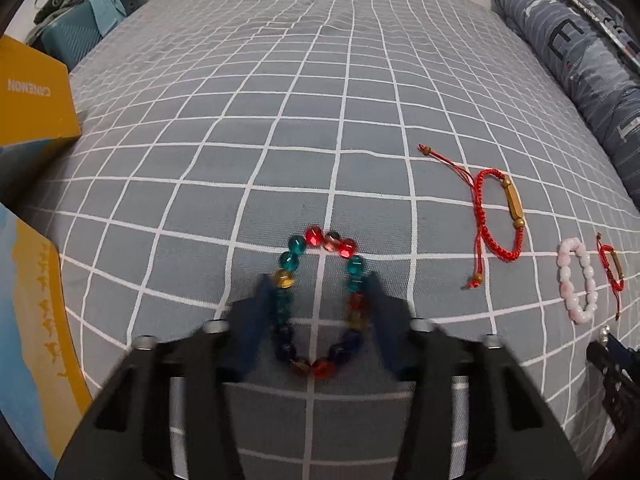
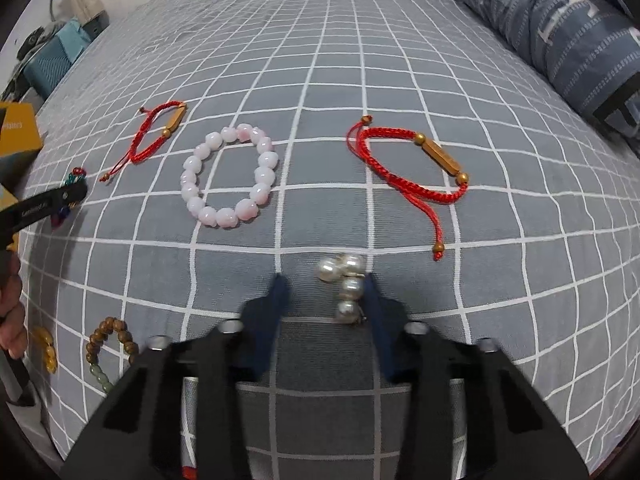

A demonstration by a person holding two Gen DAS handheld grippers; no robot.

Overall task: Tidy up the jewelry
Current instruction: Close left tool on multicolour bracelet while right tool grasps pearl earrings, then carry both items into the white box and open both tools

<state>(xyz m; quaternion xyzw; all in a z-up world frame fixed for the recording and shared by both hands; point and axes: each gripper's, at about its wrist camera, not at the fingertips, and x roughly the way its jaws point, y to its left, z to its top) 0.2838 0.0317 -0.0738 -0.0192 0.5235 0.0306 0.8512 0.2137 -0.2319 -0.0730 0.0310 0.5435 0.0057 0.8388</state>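
My left gripper (image 1: 320, 284) is open, its fingers on either side of a multicoloured glass bead bracelet (image 1: 352, 268) lying on the grey checked bedspread (image 1: 280, 120). My right gripper (image 2: 325, 284) is open around a small cluster of white pearls (image 2: 348, 288), which lies close to its right finger. In the right wrist view a pink bead bracelet (image 2: 262, 176) lies ahead to the left, with one red cord bracelet with a gold tube (image 2: 436, 156) to its right and another (image 2: 160, 132) to its left. The pink bracelet (image 1: 576, 280) and a red one (image 1: 500, 212) also show in the left wrist view.
A yellow box (image 1: 36, 96) stands at the left edge of the bed. A rolled blue quilt (image 1: 580, 60) lies along the right side. In the right wrist view a wooden bead bracelet (image 2: 108, 344) and amber beads (image 2: 46, 346) lie at lower left, near the other gripper (image 2: 48, 204).
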